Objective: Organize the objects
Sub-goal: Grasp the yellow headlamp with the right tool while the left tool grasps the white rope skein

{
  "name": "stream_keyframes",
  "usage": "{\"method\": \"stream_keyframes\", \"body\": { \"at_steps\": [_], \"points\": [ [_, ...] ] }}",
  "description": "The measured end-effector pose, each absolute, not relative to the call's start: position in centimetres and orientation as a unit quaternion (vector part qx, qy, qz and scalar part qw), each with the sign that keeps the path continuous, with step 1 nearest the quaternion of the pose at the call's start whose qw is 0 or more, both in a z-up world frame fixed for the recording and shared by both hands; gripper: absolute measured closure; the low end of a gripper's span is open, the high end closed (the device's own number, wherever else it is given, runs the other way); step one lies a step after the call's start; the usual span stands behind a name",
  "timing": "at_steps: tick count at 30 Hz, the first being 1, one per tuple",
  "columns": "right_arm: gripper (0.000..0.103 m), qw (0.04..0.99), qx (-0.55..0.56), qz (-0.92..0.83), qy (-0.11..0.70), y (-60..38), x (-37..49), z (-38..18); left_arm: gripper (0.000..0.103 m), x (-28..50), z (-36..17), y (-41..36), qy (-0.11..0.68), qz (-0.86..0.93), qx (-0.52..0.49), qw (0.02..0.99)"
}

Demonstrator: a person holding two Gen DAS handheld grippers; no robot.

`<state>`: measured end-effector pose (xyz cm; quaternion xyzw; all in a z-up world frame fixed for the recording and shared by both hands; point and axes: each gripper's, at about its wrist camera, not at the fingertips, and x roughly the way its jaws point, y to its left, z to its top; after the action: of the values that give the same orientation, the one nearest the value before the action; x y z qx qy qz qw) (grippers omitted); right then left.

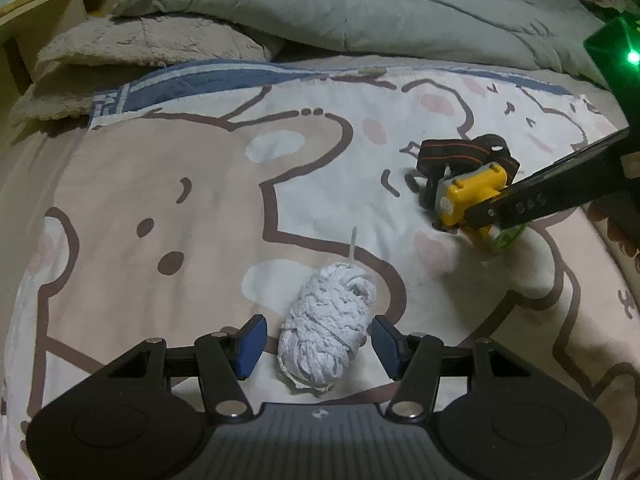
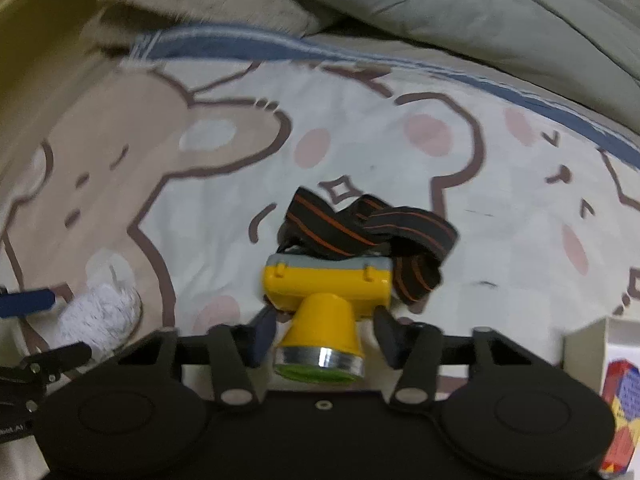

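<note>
A white bundle of string [image 1: 330,326] lies on the cartoon-bear bedsheet, between the open blue-padded fingers of my left gripper [image 1: 318,344]; the pads stand a little off it on each side. It also shows in the right wrist view [image 2: 100,314] at the left edge. A yellow headlamp [image 2: 326,304] with a black, orange-striped strap [image 2: 372,232] sits between the fingers of my right gripper [image 2: 324,336], lens toward the camera. The fingers close on its cone. In the left wrist view the headlamp [image 1: 470,198] is held by the right gripper's black finger [image 1: 532,204].
A rumpled grey-green duvet [image 1: 360,4] and a beige fleece blanket [image 1: 148,40] lie along the far side of the bed. A wooden headboard shelf [image 1: 52,4] is at far left. A white box with a colourful cube [image 2: 620,392] stands at the right edge.
</note>
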<state>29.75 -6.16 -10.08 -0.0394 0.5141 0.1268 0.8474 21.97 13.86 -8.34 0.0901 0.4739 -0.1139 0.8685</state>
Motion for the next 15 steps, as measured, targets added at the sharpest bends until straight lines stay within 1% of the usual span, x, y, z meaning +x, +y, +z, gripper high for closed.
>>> {"method": "stream_keyframes", "body": {
  "at_steps": [5,7,15],
  "points": [
    [0.059,0.846,-0.08,0.137,0.508,-5.7,29.5,-10.7,0.045,22.5,-9.0,13.4,0.475,-0.123,0.094,0.866],
    [0.061,0.849,-0.074,0.147,0.503,-6.3,29.2,-10.5,0.045,22.8,-9.4,13.2,0.479,-0.125,0.095,0.864],
    [0.061,0.84,-0.063,0.174,0.51,-8.7,26.0,-9.7,0.045,23.3,-10.6,13.3,0.489,-0.12,0.085,0.86]
  ]
}}
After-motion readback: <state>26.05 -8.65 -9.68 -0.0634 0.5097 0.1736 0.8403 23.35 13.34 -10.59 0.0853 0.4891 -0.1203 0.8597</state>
